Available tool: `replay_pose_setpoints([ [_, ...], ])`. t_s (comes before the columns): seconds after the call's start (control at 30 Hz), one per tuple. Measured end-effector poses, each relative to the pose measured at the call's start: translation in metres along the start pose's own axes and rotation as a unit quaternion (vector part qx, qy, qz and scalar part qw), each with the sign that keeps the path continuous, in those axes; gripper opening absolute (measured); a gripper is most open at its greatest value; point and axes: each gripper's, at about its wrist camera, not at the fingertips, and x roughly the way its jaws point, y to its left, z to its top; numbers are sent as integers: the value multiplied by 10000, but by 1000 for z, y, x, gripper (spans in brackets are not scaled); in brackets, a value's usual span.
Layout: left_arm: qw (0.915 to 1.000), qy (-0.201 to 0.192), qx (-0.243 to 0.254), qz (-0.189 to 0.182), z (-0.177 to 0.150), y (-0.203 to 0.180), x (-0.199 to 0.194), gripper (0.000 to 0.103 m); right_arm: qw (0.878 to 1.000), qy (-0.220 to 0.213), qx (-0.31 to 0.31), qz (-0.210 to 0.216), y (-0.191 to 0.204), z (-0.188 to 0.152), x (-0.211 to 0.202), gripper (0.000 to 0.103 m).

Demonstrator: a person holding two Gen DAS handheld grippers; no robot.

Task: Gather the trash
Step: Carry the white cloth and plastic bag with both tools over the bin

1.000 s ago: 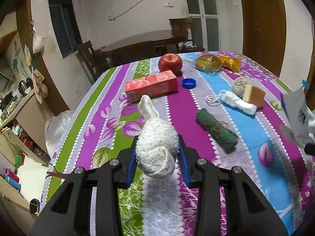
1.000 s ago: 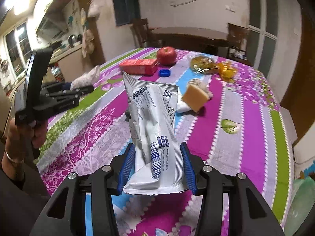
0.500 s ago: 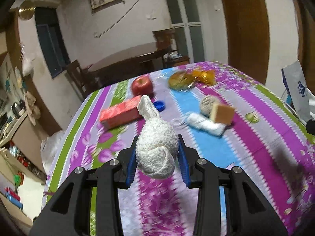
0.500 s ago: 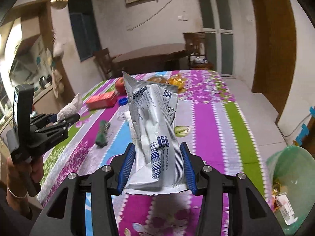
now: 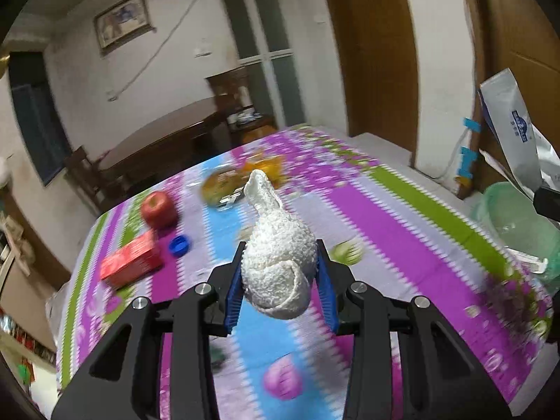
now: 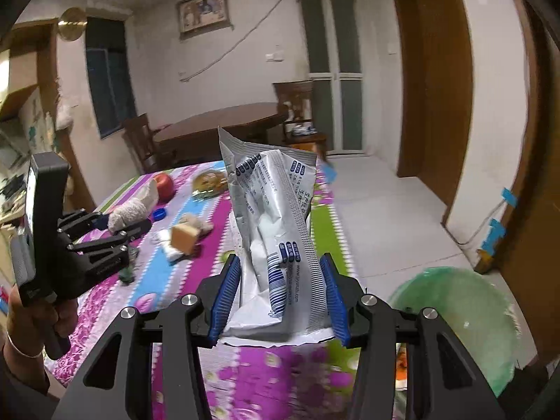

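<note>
Left gripper [image 5: 280, 285]: clamped on a white crumpled wad [image 5: 276, 266], held above the striped tablecloth [image 5: 385, 217].
Right gripper [image 6: 280, 295]: pinching a silver wrapper [image 6: 273, 231] upright.
Green bin [image 6: 458, 318]: on the floor beside the table's edge.
Nearby: apple [image 5: 158, 209], red carton [image 5: 131, 262], blue cap [image 5: 179, 245].

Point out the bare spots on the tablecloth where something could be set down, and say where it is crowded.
Bare: the purple and green stripes between the white cloth wad in the left gripper and the green bin. Also the near edge below the right gripper. Crowded: the far end with apple, red carton, blue cap and wrapped snacks.
</note>
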Motion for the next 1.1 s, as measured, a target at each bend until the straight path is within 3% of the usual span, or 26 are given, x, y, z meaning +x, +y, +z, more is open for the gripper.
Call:
replay_pose_setpoints([
  [0.2, 9977, 4, 373, -571, 15, -62, 12, 35, 9990, 28, 132, -423, -45, -5, -17, 49],
  [0.43, 9917, 30, 874, -942, 28, -123, 28, 35, 9945, 232, 318, -972, -103, -12, -37, 48],
  [0.8, 9750, -6, 1529, -1614, 41, -207, 32, 35, 9792, 630, 996, -1651, -198, -40, -55, 49],
  [1.1, 9609, 101, 1918, -1994, 45, -252, 38, 35, 9678, 845, 1287, -1991, -228, -62, -66, 49],
])
